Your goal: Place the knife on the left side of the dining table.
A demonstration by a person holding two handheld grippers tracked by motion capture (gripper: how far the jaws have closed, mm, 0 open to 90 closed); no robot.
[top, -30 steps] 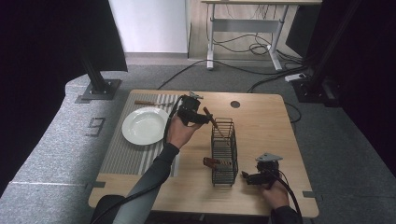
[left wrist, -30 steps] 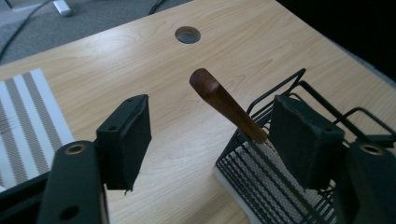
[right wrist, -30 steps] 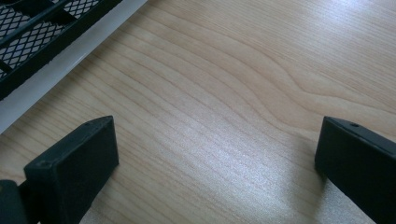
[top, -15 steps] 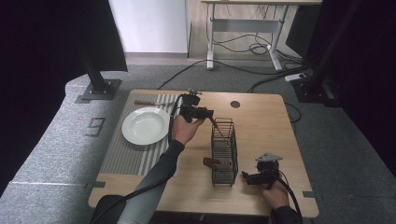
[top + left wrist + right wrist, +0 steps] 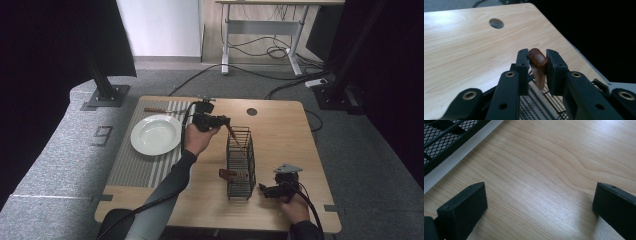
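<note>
Two grippers are in use at the table (image 5: 280, 125). The left gripper (image 5: 536, 68) has its fingers (image 5: 522, 67) closed on the rounded brown wooden handle end of a utensil (image 5: 537, 60), held above the far end of the black wire mesh basket (image 5: 240, 162), with the utensil sloping down toward the basket's open top. A second brown-handled item (image 5: 227, 174) sits at the basket's near left side; whether it lies inside or against the mesh cannot be determined. The right gripper (image 5: 539, 205) rests low over bare wood just beside the basket's near right corner, fingers (image 5: 465, 206) spread wide and holding nothing. The utensil appears light and rigid; its polished handle is probably slippery, so a grip set squarely across the handle, as now, is advisable. The basket looks light and likely to slide or tip if struck. A white plate (image 5: 156, 135) lies on a striped mat (image 5: 130, 165) at the left. The wooden surface is smooth and level; grey carpet, trailing cables and another desk lie beyond.
</note>
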